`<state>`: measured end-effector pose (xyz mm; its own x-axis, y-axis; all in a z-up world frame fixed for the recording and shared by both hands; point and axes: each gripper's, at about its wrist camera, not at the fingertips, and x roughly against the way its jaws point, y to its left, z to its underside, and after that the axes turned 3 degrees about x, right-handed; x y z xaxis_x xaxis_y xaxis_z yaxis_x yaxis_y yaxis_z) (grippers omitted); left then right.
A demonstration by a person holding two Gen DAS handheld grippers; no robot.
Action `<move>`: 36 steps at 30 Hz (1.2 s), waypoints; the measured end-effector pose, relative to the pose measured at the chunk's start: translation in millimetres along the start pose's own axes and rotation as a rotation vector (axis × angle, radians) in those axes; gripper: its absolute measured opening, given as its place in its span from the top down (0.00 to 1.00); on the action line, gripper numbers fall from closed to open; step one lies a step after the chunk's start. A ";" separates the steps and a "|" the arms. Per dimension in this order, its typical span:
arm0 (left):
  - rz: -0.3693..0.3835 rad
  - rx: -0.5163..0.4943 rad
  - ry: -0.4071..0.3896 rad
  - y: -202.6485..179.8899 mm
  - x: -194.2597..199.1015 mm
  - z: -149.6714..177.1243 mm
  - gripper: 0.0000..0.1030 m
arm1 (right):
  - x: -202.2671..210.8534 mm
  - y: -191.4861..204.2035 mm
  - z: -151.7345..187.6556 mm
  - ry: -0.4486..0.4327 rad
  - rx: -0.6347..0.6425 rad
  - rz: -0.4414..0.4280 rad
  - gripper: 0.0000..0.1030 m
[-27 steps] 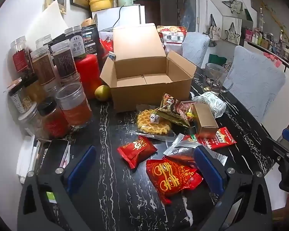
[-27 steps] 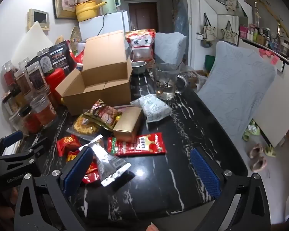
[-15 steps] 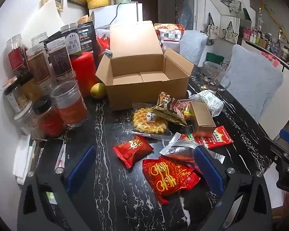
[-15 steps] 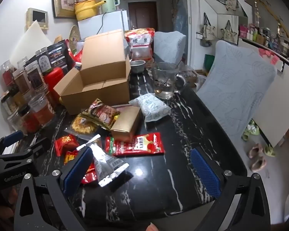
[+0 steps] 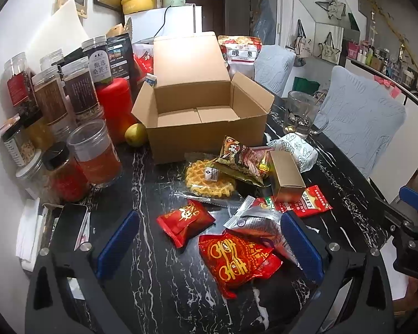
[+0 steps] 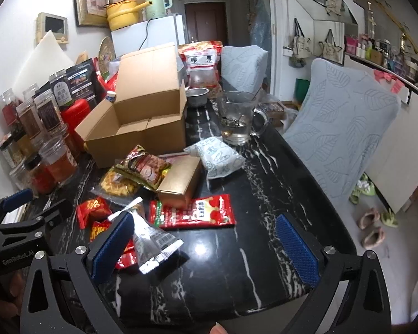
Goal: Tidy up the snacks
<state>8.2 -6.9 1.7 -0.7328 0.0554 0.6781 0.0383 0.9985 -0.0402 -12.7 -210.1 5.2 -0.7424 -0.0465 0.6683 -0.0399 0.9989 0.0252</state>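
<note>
Both grippers are held above the black marbled tabletop (image 5: 158,278), pointed down at the snacks. Left gripper (image 5: 209,247) jaws are spread wide, nothing gripped; the small red packet (image 5: 184,220) and large red packet (image 5: 237,258) are seen between the blue pads, lying flat. Right gripper (image 6: 206,247) jaws are also wide open and empty; the silver packet (image 6: 150,239) lies just beside its left pad, the red sachet (image 6: 193,211) ahead of it. An open cardboard box (image 5: 206,111) stands empty at the back of the tabletop. In front of it are piled a waffle pack (image 5: 209,178), a green-brown packet (image 5: 242,158) and a small gold box (image 5: 285,175). Jars (image 5: 69,103) are lined up at left, a glass mug (image 6: 238,118) at right
</note>
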 end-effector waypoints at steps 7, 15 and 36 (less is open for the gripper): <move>0.010 -0.007 -0.001 -3.0 0.3 -2.1 0.00 | 0.8 -2.0 -3.5 -0.003 -0.002 0.003 0.00; 0.029 -0.013 -0.003 -5.2 2.1 -3.0 0.00 | 1.2 -2.7 -4.7 -0.006 -0.005 0.006 0.00; 0.039 -0.013 -0.004 -7.1 2.9 -1.8 0.00 | 1.4 -2.3 -4.0 -0.004 -0.002 0.000 0.00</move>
<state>7.1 -13.8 5.2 -0.7331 0.0942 0.6736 0.0759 0.9955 -0.0566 -11.0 -212.4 9.0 -0.7453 -0.0461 0.6651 -0.0383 0.9989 0.0262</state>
